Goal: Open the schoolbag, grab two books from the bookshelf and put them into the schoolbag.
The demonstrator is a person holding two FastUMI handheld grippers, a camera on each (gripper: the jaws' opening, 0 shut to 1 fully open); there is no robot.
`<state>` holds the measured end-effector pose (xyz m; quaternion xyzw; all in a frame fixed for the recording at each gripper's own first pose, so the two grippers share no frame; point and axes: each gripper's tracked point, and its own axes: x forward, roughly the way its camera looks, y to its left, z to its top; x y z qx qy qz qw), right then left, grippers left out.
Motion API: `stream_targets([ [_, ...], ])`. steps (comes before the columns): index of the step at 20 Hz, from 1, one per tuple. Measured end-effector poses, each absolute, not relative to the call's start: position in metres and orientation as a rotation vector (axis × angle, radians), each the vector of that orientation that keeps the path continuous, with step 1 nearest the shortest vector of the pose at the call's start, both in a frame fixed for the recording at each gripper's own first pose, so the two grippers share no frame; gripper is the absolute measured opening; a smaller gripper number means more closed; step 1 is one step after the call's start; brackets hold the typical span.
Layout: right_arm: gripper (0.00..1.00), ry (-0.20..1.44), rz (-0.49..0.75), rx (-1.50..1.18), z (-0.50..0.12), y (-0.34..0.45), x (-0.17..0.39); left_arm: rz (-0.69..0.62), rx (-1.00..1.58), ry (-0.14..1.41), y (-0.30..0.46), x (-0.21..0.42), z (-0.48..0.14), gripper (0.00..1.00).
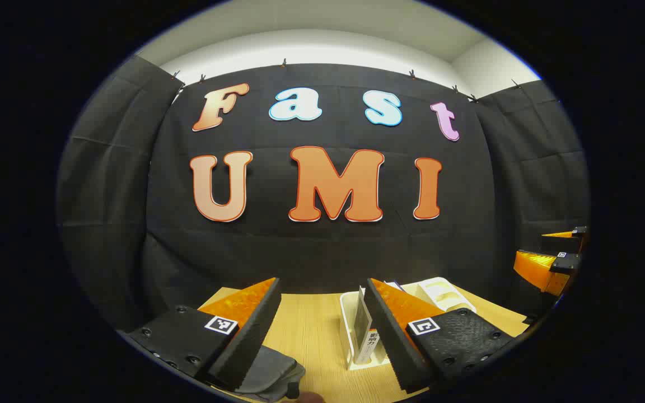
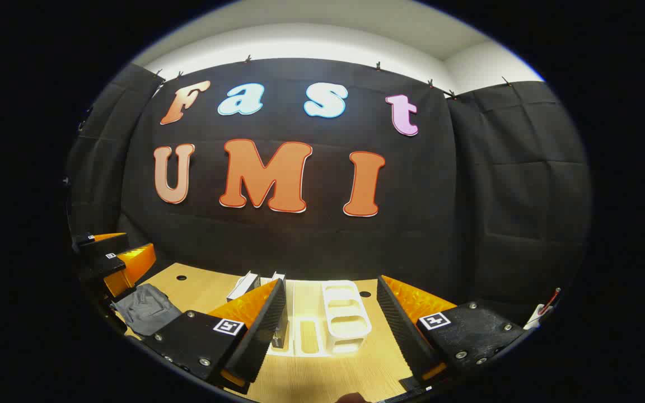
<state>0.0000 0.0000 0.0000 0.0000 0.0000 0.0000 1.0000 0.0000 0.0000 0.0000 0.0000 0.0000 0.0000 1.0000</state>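
we hold the left gripper [image 1: 322, 330] and right gripper [image 2: 331, 324] spread, empty, above the pale wooden table [image 2: 311, 375]; the grey fabric schoolbag [image 2: 146, 308] lies left, upright books [image 2: 244, 285] in the white plastic bookshelf [image 2: 345, 319] at the middle

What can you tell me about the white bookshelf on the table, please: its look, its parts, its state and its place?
The white bookshelf is a small desktop rack, plastic by its look, with a flat slotted base and an end wall with rounded openings. It lies on the wooden table before the black cloth wall. Books stand upright at one end; the other slots look empty. In the left gripper view a thin book stands in it. No fingers touch it.
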Motion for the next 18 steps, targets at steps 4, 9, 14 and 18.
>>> stream_targets([
  [4,0.97,0.001,0.047,0.010,-0.004,0.003,0.006,0.028,0.012,0.011,-0.006,-0.003,-0.004,0.95],
  [9,0.97,0.016,0.097,0.028,-0.012,0.004,0.017,0.040,0.023,0.017,-0.022,0.002,-0.010,0.95],
  [14,0.97,0.032,0.118,0.030,-0.022,-0.001,0.023,0.063,0.029,0.002,-0.026,0.007,-0.009,0.95],
  [18,0.98,0.039,0.123,0.035,-0.026,-0.002,0.024,0.070,0.038,-0.004,-0.024,0.004,-0.012,0.95],
])
